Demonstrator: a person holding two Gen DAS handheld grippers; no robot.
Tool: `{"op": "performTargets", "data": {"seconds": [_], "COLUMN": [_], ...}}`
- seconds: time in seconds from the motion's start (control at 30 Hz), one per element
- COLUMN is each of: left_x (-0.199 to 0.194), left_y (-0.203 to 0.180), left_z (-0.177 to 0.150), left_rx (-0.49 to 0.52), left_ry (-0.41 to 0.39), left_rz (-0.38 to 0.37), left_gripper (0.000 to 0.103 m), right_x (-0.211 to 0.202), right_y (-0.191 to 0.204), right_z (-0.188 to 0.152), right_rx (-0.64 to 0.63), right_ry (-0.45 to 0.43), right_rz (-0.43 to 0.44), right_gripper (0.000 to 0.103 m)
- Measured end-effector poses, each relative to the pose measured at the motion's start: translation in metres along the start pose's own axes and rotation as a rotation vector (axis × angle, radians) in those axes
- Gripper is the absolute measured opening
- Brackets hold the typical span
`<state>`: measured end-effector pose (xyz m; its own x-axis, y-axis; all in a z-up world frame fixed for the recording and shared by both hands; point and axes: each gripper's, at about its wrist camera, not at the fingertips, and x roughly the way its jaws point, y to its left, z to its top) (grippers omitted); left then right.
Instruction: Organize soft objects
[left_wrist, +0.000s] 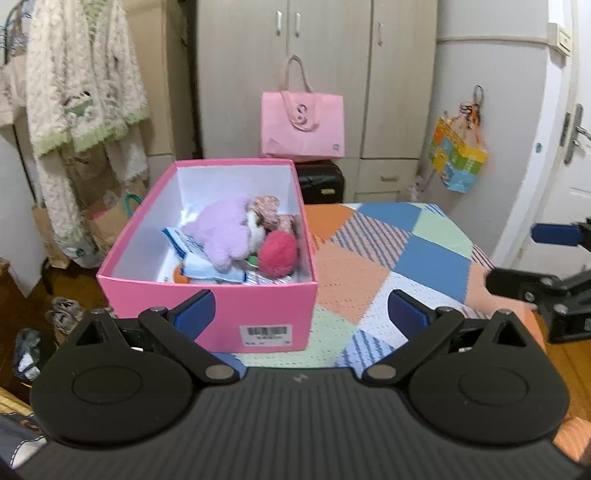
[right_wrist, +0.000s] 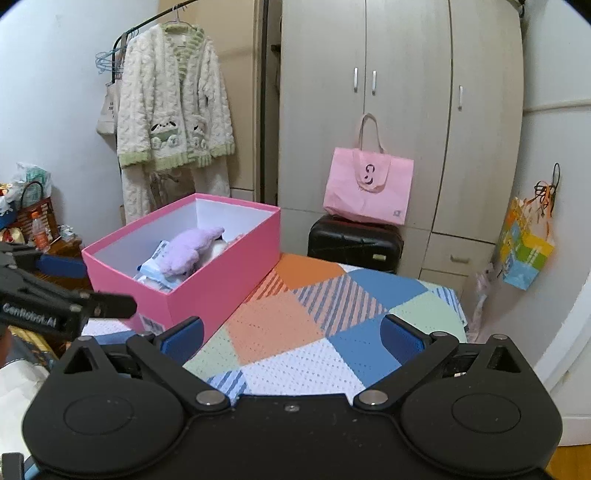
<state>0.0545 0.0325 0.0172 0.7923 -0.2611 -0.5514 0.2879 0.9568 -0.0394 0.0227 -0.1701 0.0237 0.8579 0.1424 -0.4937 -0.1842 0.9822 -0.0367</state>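
Observation:
A pink box (left_wrist: 207, 295) stands open on the patchwork cloth (left_wrist: 369, 273). Inside lie a purple plush toy (left_wrist: 221, 236), a red fuzzy ball (left_wrist: 277, 254), a brown-speckled soft toy (left_wrist: 266, 212) and white-and-blue packets (left_wrist: 199, 267). My left gripper (left_wrist: 301, 314) is open and empty, just in front of the box. My right gripper (right_wrist: 291, 338) is open and empty over the cloth, to the right of the box (right_wrist: 207, 280). The purple plush (right_wrist: 188, 249) shows in the right wrist view too. Each gripper appears at the edge of the other's view.
A pink tote bag (right_wrist: 367, 184) sits on a black suitcase (right_wrist: 354, 242) against the wardrobe (right_wrist: 399, 92). A fluffy robe (right_wrist: 173, 114) hangs at the left. A colourful bag (right_wrist: 524, 247) hangs at the right. Paper bags (left_wrist: 107, 225) and shoes (left_wrist: 64, 314) lie on the floor left.

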Motion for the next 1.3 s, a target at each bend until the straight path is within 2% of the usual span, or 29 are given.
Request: {"op": "performTargets", "data": {"seconds": [0.2,0.4,0.73,0.97,1.3], "left_x": [-0.009,-0.014,-0.014,-0.020,-0.020], "left_y": [-0.002,-0.006,-0.013,-0.017,-0.017], "left_z": [0.003,0.003,-0.004,-0.008,-0.015], "left_rx": [-0.003,0.007,0.013,0.013,-0.012], "left_ry": [-0.026,-0.056,-0.105,-0.152,-0.175], "left_rz": [0.026,0.048,0.107,0.110,0.115], "left_gripper": [0.101,0.101,0.101,0.101,0.101], "right_x": [-0.010,-0.023,-0.023,-0.019,-0.021], "right_y": [-0.005,-0.006,-0.003,0.007,-0.005], "right_z": [0.000,0.000,-0.010,-0.022,-0.027], "right_rx": [0.048,0.050,0.102,0.118,0.193], "right_ry": [-0.003,-0.052,-0.083,-0.079,-0.057], "right_rz": [0.013,-0.002,-0.104,-0.155,-0.257], "right_gripper": [0.103,0.103,0.103,0.103,0.103]}}
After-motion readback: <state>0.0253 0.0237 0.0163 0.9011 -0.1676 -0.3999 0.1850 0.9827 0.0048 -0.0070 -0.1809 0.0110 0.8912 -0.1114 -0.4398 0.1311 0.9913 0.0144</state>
